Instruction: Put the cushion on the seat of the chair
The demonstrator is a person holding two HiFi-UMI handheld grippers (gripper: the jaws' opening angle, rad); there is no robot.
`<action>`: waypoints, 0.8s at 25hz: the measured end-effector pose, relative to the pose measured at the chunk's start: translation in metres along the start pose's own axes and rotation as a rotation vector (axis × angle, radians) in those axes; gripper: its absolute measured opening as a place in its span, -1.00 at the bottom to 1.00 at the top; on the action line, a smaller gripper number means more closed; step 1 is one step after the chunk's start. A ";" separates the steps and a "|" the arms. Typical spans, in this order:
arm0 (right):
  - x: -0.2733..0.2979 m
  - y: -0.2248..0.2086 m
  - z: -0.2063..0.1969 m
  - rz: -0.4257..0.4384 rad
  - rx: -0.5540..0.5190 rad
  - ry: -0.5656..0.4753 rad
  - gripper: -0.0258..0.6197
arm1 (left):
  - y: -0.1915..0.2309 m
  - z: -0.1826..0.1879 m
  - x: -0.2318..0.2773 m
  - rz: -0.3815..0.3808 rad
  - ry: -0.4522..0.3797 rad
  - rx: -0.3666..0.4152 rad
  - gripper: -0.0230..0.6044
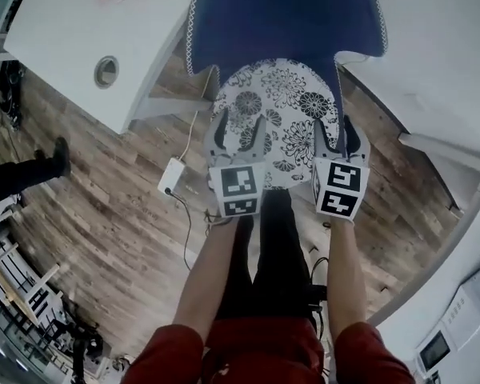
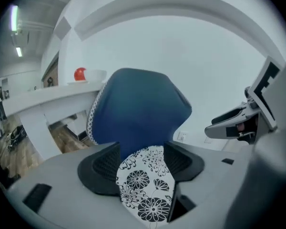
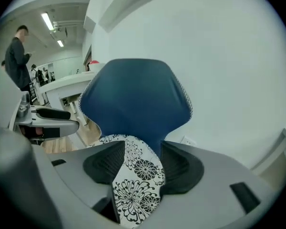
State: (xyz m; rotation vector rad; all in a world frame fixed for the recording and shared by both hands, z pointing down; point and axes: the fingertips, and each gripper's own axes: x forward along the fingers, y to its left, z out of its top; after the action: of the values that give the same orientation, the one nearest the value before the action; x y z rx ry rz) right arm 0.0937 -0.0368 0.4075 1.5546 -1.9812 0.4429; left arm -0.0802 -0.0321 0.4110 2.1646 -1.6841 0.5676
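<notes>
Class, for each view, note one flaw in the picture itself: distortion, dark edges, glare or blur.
Head view: wide lens bows the desk edges. Left gripper view: black rounded corners, ceiling lamp glares. Right gripper view: cushion sharp, distant person soft.

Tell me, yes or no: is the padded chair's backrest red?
No, the left gripper view shows the padded chair backrest in dark blue.

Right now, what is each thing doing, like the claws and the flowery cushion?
Chair, upright, blue cover over its backrest.
Flowery cushion, lying on the chair's seat, not gripped.
Left claw, open, empty, over the cushion's near edge.
Right claw, open, empty, over the cushion's near edge.
White plug box, on the floor, cable attached.
</notes>
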 end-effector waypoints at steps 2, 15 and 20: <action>-0.018 -0.003 0.022 -0.017 0.017 -0.042 -0.21 | 0.003 0.028 -0.015 0.002 -0.043 0.005 -0.06; -0.170 0.011 0.145 -0.046 0.099 -0.286 -0.21 | -0.003 0.176 -0.150 -0.046 -0.298 0.108 -0.06; -0.242 0.025 0.191 -0.035 0.091 -0.422 -0.21 | -0.007 0.225 -0.211 -0.065 -0.406 0.104 -0.06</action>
State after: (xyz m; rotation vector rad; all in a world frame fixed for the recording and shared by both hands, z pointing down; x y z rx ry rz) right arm 0.0625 0.0448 0.1104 1.8575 -2.2648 0.2020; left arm -0.0960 0.0348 0.1102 2.5319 -1.8026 0.2083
